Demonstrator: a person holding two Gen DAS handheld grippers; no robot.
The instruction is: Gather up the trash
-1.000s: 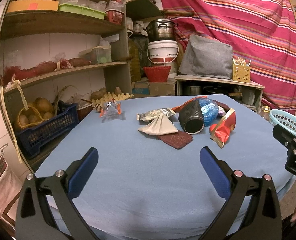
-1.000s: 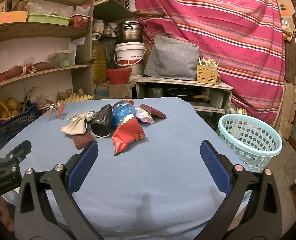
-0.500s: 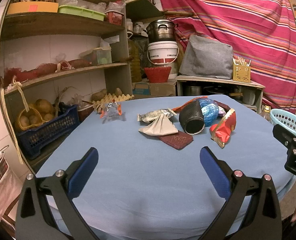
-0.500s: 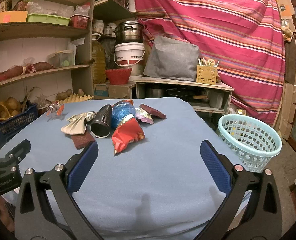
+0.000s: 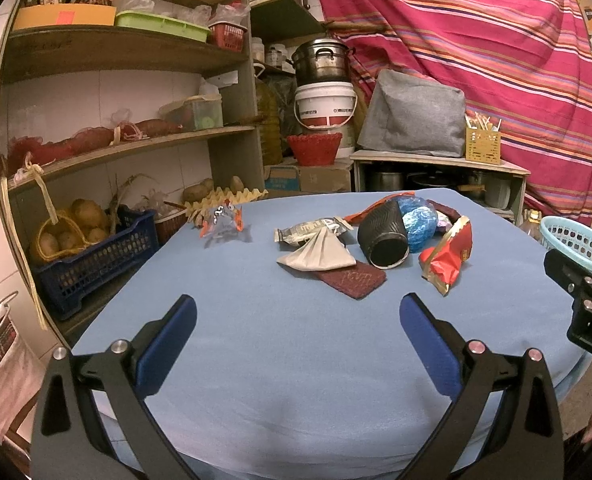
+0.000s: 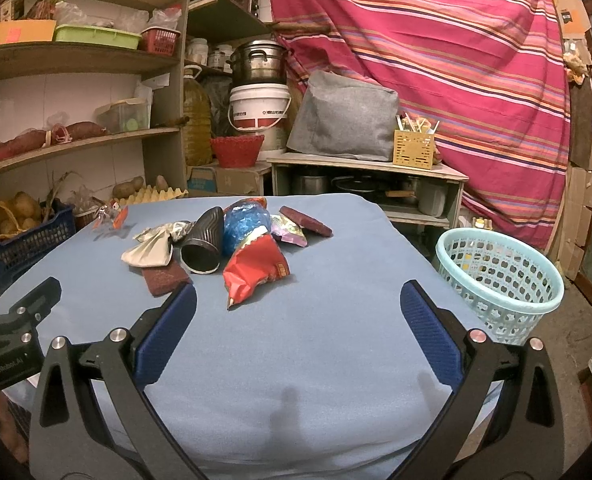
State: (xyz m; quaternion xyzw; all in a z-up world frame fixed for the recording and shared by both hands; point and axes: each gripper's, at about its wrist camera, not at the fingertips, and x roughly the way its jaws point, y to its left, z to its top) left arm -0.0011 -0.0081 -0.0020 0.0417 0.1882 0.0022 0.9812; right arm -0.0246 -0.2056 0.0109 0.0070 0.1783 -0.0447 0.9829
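Observation:
Trash lies in a heap on the blue table (image 5: 296,352): a red snack bag (image 6: 256,270), a black ribbed cup (image 6: 204,242) on its side, a blue crumpled wrapper (image 6: 244,226), a beige paper cone (image 5: 320,254), a dark red scouring pad (image 5: 354,278) and a silver wrapper (image 5: 308,230). A small clear and orange wrapper (image 5: 222,222) lies apart at the far left. The light blue basket (image 6: 500,280) stands on the floor right of the table. My left gripper (image 5: 296,322) and right gripper (image 6: 296,320) hover open over the near part of the table, both short of the heap, nothing between their fingers.
Wooden shelves (image 5: 116,148) with a dark blue crate of potatoes (image 5: 92,252) stand along the left. Behind the table are a low cabinet (image 6: 368,184), a white bucket (image 6: 262,114) under a steel pot, and a striped red curtain (image 6: 456,60).
Both grippers have hardly moved; the left wrist view has drifted very slightly. Nothing on the table has shifted and both stay open.

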